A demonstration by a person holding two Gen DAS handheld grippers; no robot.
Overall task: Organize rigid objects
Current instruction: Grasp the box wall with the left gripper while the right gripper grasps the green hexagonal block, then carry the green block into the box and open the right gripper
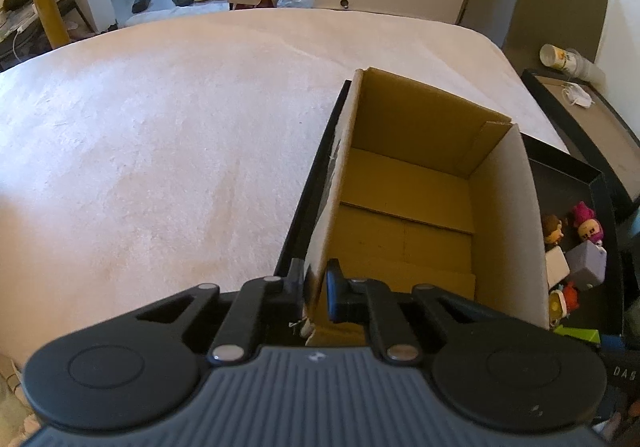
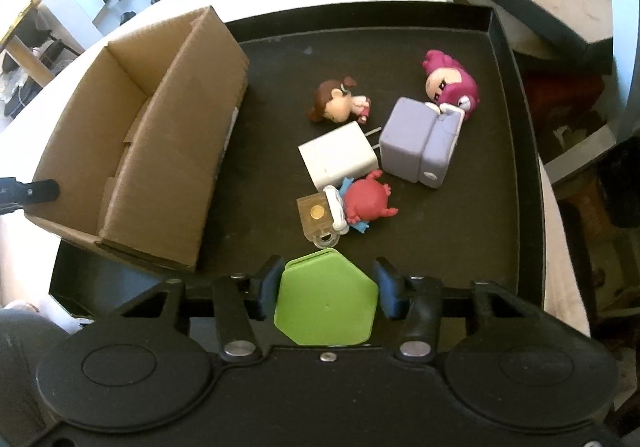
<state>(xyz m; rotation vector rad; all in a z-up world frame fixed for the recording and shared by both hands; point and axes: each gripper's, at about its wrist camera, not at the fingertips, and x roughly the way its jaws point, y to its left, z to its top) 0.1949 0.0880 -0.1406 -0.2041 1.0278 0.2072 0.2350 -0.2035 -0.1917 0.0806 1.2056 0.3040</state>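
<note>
one cardboard box [image 2: 132, 151] stands open-topped at the left of one black tray [image 2: 516, 127], its long axis running away from the viewer. the left gripper [image 1: 314, 293] has its jaws closed on the box's near wall. centre-right lie three figurines, one white charger [image 2: 338, 159] and one lilac block [image 2: 416, 143]. nearest, the right gripper [image 2: 326, 289] has its jaws clamping one flat green hexagon [image 2: 326, 307].

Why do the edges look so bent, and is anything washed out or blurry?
Left wrist view: the fisheye lens bows the pale tabletop; its near part is softly blurred, and the cardboard box is sharp. Right wrist view: the bright room overexposes the top left, and the black tray stays dark.
</note>
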